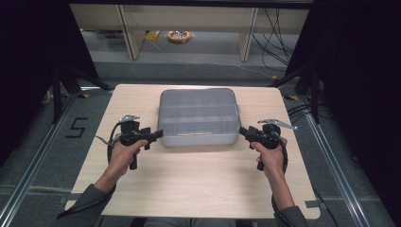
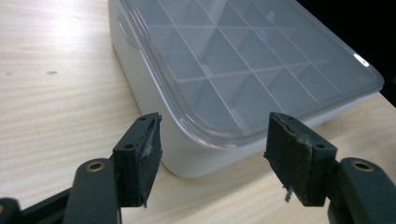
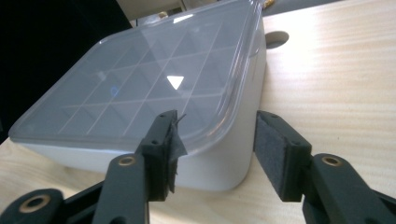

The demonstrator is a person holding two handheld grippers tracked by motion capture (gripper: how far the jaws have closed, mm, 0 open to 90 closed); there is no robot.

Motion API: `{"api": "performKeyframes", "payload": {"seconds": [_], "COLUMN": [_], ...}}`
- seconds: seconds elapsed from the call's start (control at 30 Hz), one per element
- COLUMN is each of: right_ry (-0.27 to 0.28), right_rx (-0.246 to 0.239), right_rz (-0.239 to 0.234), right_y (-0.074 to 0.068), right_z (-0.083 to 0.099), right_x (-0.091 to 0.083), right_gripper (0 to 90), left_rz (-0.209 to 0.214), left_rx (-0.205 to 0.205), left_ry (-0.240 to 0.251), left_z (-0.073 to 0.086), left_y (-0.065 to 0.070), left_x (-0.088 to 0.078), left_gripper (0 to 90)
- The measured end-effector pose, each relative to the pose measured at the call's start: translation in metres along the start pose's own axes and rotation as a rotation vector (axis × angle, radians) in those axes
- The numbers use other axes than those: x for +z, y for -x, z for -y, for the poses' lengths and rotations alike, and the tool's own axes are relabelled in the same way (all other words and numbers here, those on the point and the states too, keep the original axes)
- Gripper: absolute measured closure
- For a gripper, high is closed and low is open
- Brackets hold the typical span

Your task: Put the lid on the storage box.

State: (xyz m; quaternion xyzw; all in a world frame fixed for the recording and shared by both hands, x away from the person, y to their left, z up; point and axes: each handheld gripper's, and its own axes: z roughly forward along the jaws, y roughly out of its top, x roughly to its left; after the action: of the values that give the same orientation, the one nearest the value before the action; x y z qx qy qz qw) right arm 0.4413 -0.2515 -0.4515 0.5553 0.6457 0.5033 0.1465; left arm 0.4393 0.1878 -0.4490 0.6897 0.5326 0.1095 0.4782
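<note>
Left tongs [image 1: 158,135] and right tongs [image 1: 242,130] are hovering wide open, gripping nothing – each flanking a near corner of the lidded compartment box [image 1: 197,117] sitting on the wooden surface [image 1: 198,179].

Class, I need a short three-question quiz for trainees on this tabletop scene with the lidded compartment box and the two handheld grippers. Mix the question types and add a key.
1. True or false: the clear lid is on the compartment box.
2. Multiple choice: the left gripper has its jaws A) shut on the lid, B) open at a near corner of the box, C) lying flat on the table.
3. Fill in: the right gripper is ____.

Key: 1 true; 2 B; 3 open
</note>
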Motion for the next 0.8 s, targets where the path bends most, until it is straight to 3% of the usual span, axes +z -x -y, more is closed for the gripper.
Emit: {"api": "performKeyframes", "payload": {"seconds": [0.07, 0.13, 0.23, 0.27, 0.3, 0.43, 0.7, 0.73, 0.8], "right_ry": [-0.019, -0.011, -0.016, -0.015, -0.022, -0.034, -0.037, -0.045, -0.038], "right_rx": [0.034, 0.024, 0.051, 0.015, 0.035, 0.036, 0.017, 0.048, 0.027], "right_rz": [0.009, -0.002, -0.007, -0.008, -0.006, -0.007, -0.003, -0.003, -0.021], "right_y": [-0.003, -0.001, -0.003, 0.0, -0.002, -0.001, -0.002, -0.006, -0.004], "right_z": [0.002, 0.003, 0.004, 0.004, 0.005, 0.006, 0.01, 0.01, 0.011], "right_x": [-0.001, -0.002, -0.003, -0.003, -0.004, -0.005, -0.011, -0.013, -0.014], "right_gripper": [46.9, 43.7, 39.9, 38.9, 37.3, 34.8, 32.9, 32.8, 32.4], "left_rz": [0.002, 0.006, 0.008, 0.003, 0.003, 0.007, 0.023, 0.024, 0.031], "left_rx": [0.001, 0.002, 0.005, 0.006, 0.012, 0.009, 0.031, 0.037, 0.037], "left_ry": [-0.004, -0.008, -0.011, -0.01, -0.014, -0.015, -0.03, -0.033, -0.035], "left_z": [0.001, 0.003, 0.005, 0.006, 0.007, 0.01, 0.024, 0.025, 0.028], "left_y": [0.001, 0.002, 0.003, 0.004, 0.004, 0.007, 0.014, 0.015, 0.017], "left_x": [0.0, -0.001, -0.001, -0.002, -0.002, -0.006, -0.009, -0.009, -0.009], "left_gripper": [33.5, 33.2, 32.0, 31.7, 31.6, 29.5, 28.1, 28.0, 27.7]}}
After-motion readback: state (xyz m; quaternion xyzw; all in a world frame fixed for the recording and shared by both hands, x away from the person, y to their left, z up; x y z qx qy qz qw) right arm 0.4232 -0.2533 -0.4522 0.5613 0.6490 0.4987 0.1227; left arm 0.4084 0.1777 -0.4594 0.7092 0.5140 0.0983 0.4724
